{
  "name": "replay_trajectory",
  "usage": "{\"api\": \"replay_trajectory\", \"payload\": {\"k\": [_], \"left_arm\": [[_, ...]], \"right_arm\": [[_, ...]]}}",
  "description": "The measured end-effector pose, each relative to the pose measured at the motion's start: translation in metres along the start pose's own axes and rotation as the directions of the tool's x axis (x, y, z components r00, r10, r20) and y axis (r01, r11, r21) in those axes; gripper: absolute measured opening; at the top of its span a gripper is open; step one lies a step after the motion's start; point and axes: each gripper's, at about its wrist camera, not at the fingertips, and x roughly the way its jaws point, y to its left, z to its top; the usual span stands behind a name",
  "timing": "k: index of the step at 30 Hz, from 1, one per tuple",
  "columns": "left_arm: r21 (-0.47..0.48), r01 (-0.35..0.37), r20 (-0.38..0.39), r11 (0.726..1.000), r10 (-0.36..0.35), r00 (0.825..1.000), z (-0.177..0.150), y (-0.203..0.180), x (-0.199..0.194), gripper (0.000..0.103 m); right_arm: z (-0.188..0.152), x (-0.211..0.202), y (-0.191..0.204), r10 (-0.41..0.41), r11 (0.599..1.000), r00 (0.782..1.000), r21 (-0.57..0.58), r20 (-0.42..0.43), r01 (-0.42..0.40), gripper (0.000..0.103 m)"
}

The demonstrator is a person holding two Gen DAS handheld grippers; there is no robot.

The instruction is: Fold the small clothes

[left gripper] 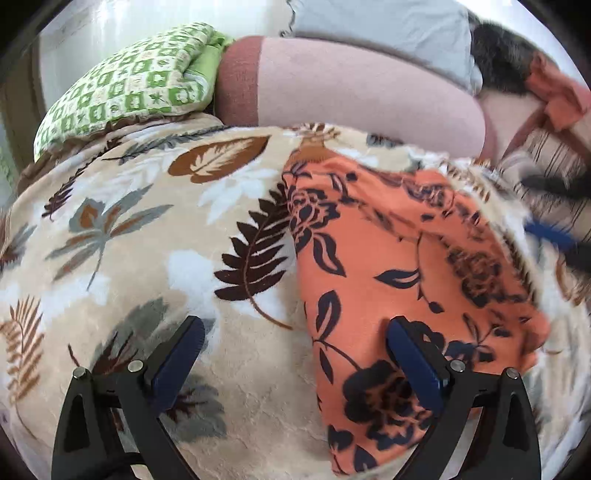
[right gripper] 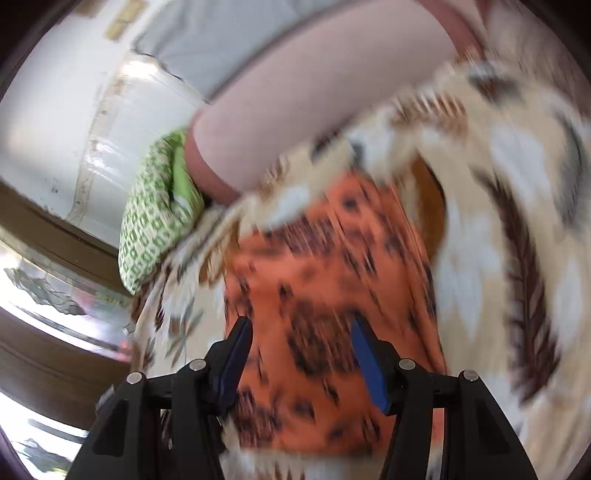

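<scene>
An orange garment with a dark flower print (left gripper: 399, 258) lies flat and folded on a beige leaf-patterned blanket (left gripper: 147, 229). My left gripper (left gripper: 295, 332) is open and empty, low over the garment's left edge, its right finger above the cloth. In the right wrist view, which is blurred, my right gripper (right gripper: 301, 336) is open and empty over the same orange garment (right gripper: 314, 266). The right gripper also shows as a blurred blue and black shape at the right edge of the left wrist view (left gripper: 554, 236).
A green and white patterned pillow (left gripper: 125, 85) and a pink bolster (left gripper: 351, 88) lie at the far end of the blanket. A grey pillow (left gripper: 388, 26) sits behind them. A striped cloth and an orange-red item (left gripper: 557, 96) are at the far right.
</scene>
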Motion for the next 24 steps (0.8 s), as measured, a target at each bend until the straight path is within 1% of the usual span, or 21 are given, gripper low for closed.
{"api": "replay_trajectory", "payload": {"k": [1,3,4,5,6,7,8,10,11,12,13,14,15,16,18,19,20,21,23,24], "left_arm": [[0.004,0.001,-0.012,1.000,-0.001,1.000,0.000,-0.001,0.003,0.099],[-0.016,0.019,-0.046,1.000,-0.020,0.999,0.000,0.001,0.010,0.100],[-0.031,0.030,-0.067,0.999,-0.032,0.997,0.001,0.003,0.013,0.102],[-0.042,0.045,-0.083,0.998,-0.048,0.995,0.000,0.006,0.016,0.103],[-0.049,0.057,-0.097,0.997,-0.062,0.993,0.001,0.007,0.019,0.103],[-0.050,0.056,-0.095,0.997,-0.060,0.994,0.002,0.008,0.017,0.103],[-0.045,0.051,-0.090,0.998,-0.055,0.994,0.003,0.008,0.015,0.103],[-0.027,0.032,-0.057,0.999,-0.033,0.998,0.008,0.005,0.005,0.103],[-0.015,0.015,-0.022,1.000,-0.015,1.000,0.010,0.004,-0.002,0.103],[-0.006,-0.001,0.003,1.000,0.001,1.000,0.011,0.003,-0.006,0.103],[0.001,-0.018,0.023,1.000,0.018,1.000,0.013,0.004,-0.009,0.103],[0.004,-0.041,0.045,0.999,0.041,0.998,0.014,0.005,-0.013,0.103],[0.002,-0.053,0.058,0.999,0.053,0.997,0.014,0.007,-0.016,0.103],[-0.004,-0.060,0.068,0.998,0.060,0.996,0.015,0.009,-0.018,0.103],[-0.021,-0.074,0.082,0.997,0.076,0.994,0.018,0.016,-0.021,0.103],[-0.029,-0.080,0.084,0.996,0.082,0.993,0.019,0.019,-0.022,0.103],[-0.037,-0.084,0.086,0.996,0.087,0.993,0.020,0.022,-0.022,0.103],[-0.046,-0.088,0.089,0.995,0.092,0.992,0.021,0.025,-0.022,0.103],[-0.055,-0.102,0.093,0.993,0.107,0.990,0.023,0.029,-0.022,0.103],[-0.057,-0.106,0.099,0.993,0.111,0.989,0.022,0.030,-0.025,0.103]], "right_arm": [[0.009,0.009,0.004,0.002,1.000,1.000,-0.013,0.012,-0.002,0.060],[0.018,0.032,0.000,0.012,1.000,1.000,0.007,0.001,-0.012,0.060],[0.020,0.046,-0.006,-0.016,1.000,1.000,0.015,-0.018,0.017,0.060],[0.021,0.073,-0.020,-0.112,0.994,0.991,0.013,-0.070,0.113,0.060],[0.018,0.089,-0.029,-0.159,0.987,0.982,0.015,-0.104,0.162,0.060],[0.015,0.096,-0.037,-0.159,0.987,0.983,0.019,-0.092,0.161,0.061],[0.014,0.091,-0.034,-0.142,0.990,0.988,0.012,-0.054,0.143,0.061],[0.019,0.084,-0.023,-0.149,0.989,0.986,-0.017,-0.075,0.148,0.061],[0.019,0.080,-0.019,-0.147,0.989,0.987,-0.019,-0.066,0.146,0.061],[0.018,0.075,-0.016,-0.133,0.991,0.990,-0.013,-0.050,0.132,0.061],[0.017,0.072,-0.011,-0.100,0.995,0.994,-0.012,-0.044,0.100,0.061],[0.017,0.069,-0.001,-0.032,0.999,0.998,-0.024,-0.047,0.031,0.061],[0.015,0.066,0.007,0.002,0.999,0.999,-0.039,-0.044,-0.004,0.061],[0.014,0.062,0.022,0.041,0.996,0.999,-0.080,-0.028,-0.043,0.061],[0.011,0.060,0.043,0.082,0.985,0.996,-0.151,-0.018,-0.084,0.061],[0.010,0.062,0.052,0.110,0.979,0.993,-0.171,-0.030,-0.113,0.061],[0.008,0.068,0.057,0.140,0.974,0.989,-0.171,-0.052,-0.147,0.061],[0.006,0.074,0.058,0.152,0.974,0.986,-0.158,-0.068,-0.162,0.061],[-0.001,0.096,0.052,0.150,0.980,0.982,-0.112,-0.118,-0.164,0.061],[-0.005,0.113,0.048,0.139,0.984,0.976,-0.087,-0.166,-0.155,0.062]]}}
